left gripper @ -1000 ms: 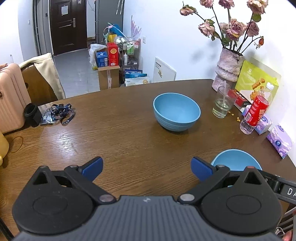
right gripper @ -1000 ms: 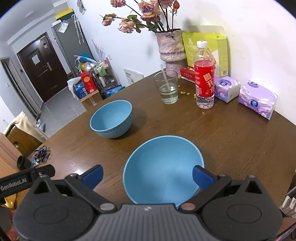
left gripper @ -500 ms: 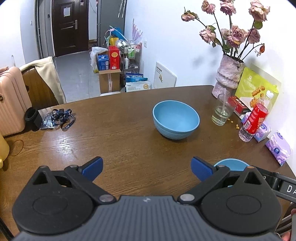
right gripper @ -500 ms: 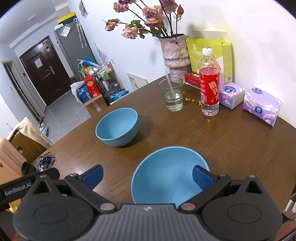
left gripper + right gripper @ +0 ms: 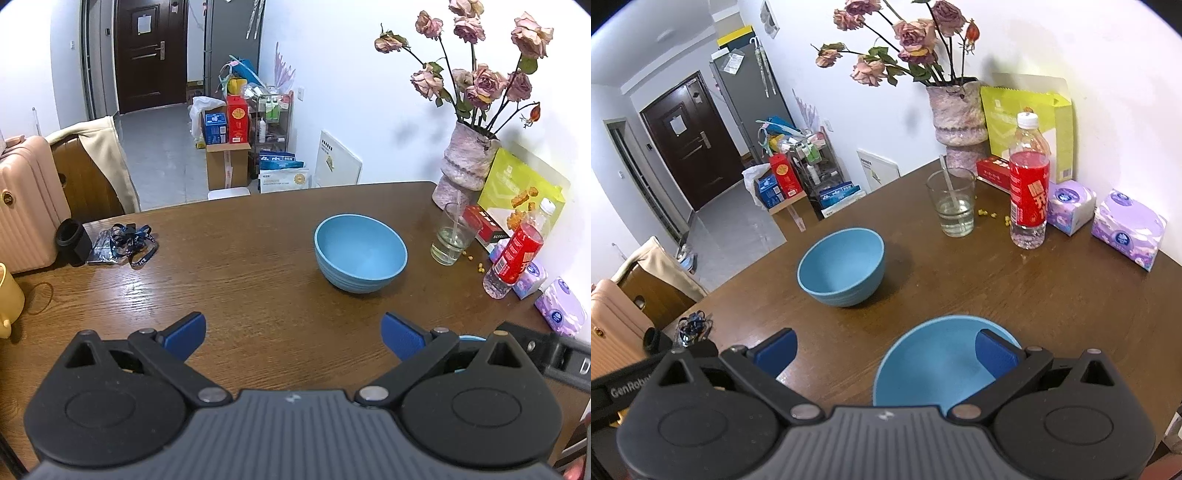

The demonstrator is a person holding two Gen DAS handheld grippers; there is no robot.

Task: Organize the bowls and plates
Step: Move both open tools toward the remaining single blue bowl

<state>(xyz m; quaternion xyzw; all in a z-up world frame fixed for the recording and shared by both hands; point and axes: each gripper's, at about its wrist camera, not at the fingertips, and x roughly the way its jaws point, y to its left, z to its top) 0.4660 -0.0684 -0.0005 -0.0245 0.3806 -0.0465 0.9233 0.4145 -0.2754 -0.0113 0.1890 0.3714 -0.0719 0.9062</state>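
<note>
Both grippers we hold spread and empty: our left gripper [image 5: 293,332] over bare wood, our right gripper [image 5: 886,349] above the near, smooth matte-blue round bowl [image 5: 942,362], likely to take its rim. The deeper, faintly ribbed blue bowl [image 5: 842,267] sits apart, mid-way across the grained brown wooden table [image 5: 1052,295], seemingly awaiting stacking.

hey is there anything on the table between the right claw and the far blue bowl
Nothing visible. In the right wrist view, only bare table lies between the open right claw and the far blue bowl. The nearer blue bowl sits under the claw's right side; the glass and bottle stand off to the right.
</note>
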